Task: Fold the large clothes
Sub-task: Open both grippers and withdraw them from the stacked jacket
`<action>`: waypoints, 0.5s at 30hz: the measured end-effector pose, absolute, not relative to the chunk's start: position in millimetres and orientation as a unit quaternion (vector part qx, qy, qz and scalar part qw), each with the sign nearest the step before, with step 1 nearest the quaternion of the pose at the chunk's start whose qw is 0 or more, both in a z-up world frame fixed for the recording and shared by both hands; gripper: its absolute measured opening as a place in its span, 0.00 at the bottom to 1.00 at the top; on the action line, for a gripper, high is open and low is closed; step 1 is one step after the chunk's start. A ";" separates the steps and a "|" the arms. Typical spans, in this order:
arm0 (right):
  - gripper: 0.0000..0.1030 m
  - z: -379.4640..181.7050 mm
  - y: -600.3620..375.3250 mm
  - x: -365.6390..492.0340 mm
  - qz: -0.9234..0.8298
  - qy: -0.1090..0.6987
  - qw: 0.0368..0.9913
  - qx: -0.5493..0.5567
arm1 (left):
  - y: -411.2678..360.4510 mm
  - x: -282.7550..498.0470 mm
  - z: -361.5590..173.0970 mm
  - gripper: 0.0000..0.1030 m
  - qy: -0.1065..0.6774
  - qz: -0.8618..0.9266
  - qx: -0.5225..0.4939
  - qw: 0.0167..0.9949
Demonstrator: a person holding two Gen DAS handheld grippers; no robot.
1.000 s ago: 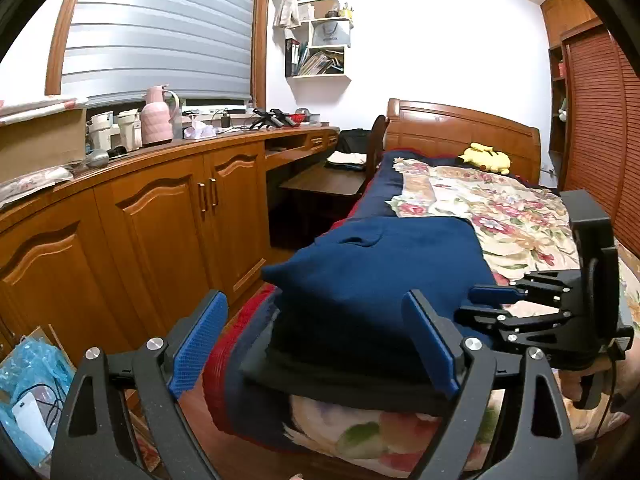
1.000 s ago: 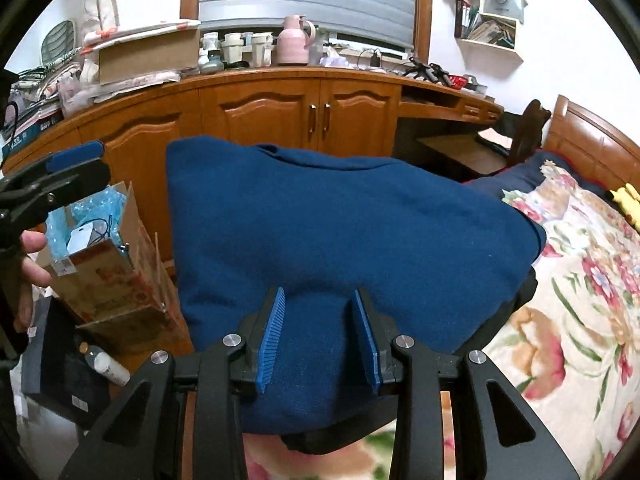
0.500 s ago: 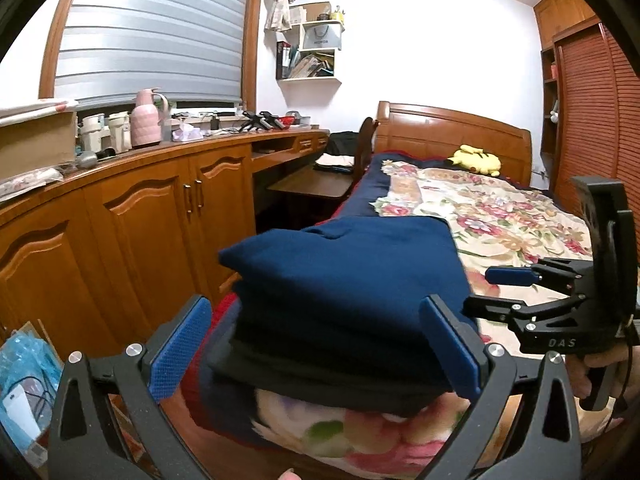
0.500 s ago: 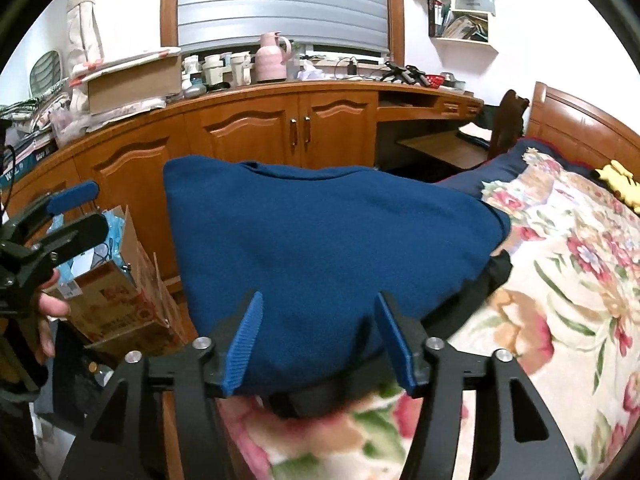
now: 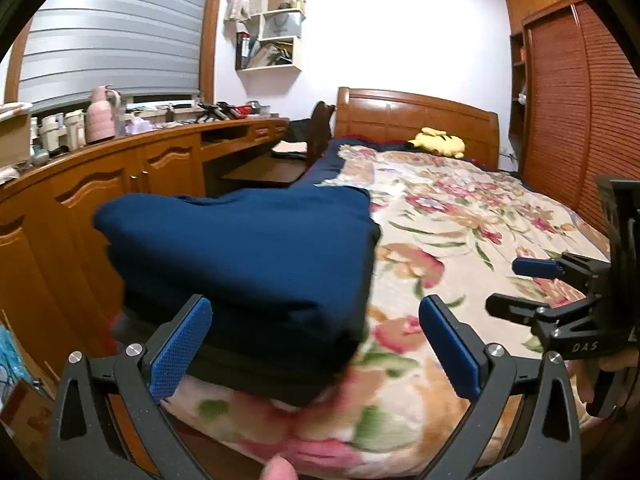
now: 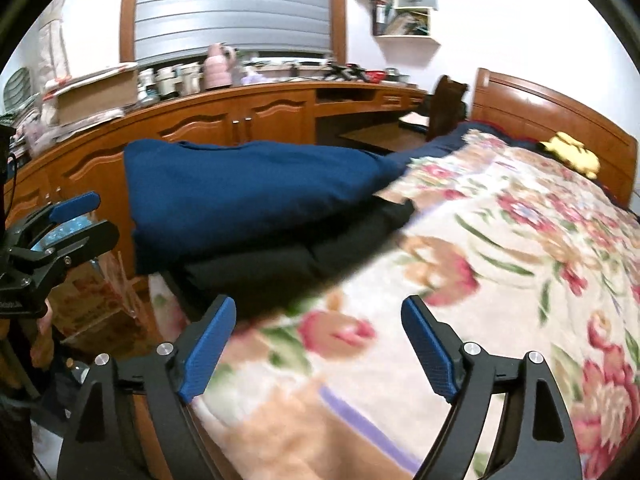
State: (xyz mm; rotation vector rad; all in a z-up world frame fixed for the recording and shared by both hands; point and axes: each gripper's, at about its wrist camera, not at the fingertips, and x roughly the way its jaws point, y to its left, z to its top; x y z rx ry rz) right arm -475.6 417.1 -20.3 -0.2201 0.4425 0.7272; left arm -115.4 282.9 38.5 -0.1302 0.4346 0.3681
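On the bed our blue garment lies folded; both tools, left tool and right tool, are open and empty, the right's jaws having just been opening.

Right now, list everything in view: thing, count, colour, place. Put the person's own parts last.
Folded garment: one, dark blue, on a black folded piece at the bed's near corner.
Black folded piece: one, under the blue garment.
Bedspread: one, cream with red flowers, covering the bed.
Plush toy: one, yellow, by the headboard.
Headboard: one, brown wood.
Cabinets: one run, brown wood, under the window.
Pitcher: one, pink, on the cabinet top.
Wall shelf: one, white, cluttered.
Left gripper: black with blue pads, open, nothing between.
Right gripper: same colours; jaws have just been opening, nothing between.
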 end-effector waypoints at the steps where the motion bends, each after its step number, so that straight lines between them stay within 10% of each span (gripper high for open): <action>1: 0.84 -21.6 408.3 -478.0 0.346 0.214 0.908 -0.101 | 276.3 -112.6 36.9 1.00 0.216 0.177 -0.065 0.958; 15: 0.84 -43.6 307.0 -531.5 0.265 0.216 0.937 -0.067 | 167.9 -51.4 5.2 1.00 0.256 0.093 -0.051 0.961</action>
